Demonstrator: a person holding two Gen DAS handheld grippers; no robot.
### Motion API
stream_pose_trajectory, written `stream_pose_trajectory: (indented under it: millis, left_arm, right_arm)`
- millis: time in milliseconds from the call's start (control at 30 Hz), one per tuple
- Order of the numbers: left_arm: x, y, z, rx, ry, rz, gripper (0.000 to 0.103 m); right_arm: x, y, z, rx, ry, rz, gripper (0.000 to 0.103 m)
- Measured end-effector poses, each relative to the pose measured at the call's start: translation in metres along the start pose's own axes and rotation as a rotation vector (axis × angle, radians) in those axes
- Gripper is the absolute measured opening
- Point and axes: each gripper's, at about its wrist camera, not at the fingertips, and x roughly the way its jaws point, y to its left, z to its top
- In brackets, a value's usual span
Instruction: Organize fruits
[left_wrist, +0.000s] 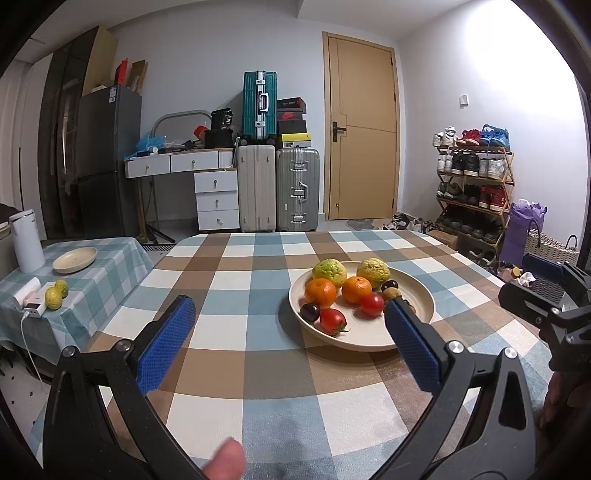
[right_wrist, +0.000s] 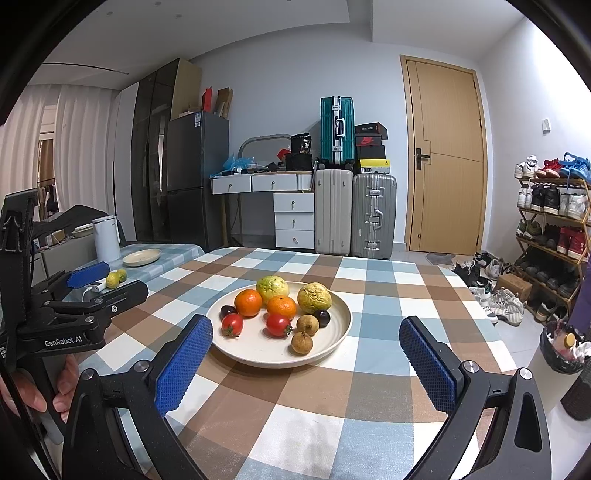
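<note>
A cream plate (right_wrist: 332, 332) (left_wrist: 417, 295) on the checked table holds two yellow-green citrus fruits (right_wrist: 272, 288), two oranges (right_wrist: 248, 302), two red tomatoes (right_wrist: 278, 325), two dark plums (right_wrist: 324, 317) and two small brown fruits (right_wrist: 301, 342). My left gripper (left_wrist: 291, 314) hovers open in front of the plate, empty; its right finger (left_wrist: 410, 343) overlaps the plate's near right rim in the left wrist view. To the right my right gripper (right_wrist: 306, 336) is open and empty, just short of the plate. A second, empty cream plate (left_wrist: 75, 259) and two small green-yellow fruits (left_wrist: 56, 293) lie on the side table.
The side table (left_wrist: 103, 273) at the left also carries a white kettle (left_wrist: 26, 240) and a white charger with cable (left_wrist: 31, 301). Suitcases (left_wrist: 277, 188), a drawer desk, a fridge and a door stand behind. A shoe rack (right_wrist: 550, 229) and bin (right_wrist: 561, 347) are to the right.
</note>
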Motion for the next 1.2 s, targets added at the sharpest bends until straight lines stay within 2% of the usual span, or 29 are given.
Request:
stream_pose_trajectory:
  millis: [1200]
  left_arm:
    - [-0.0007,-0.0002,-0.0001,0.001,0.001,-0.004,0.102]
  right_arm:
    - [0.001,0.0009,-0.0005,-0.001,0.0,0.003,0.103]
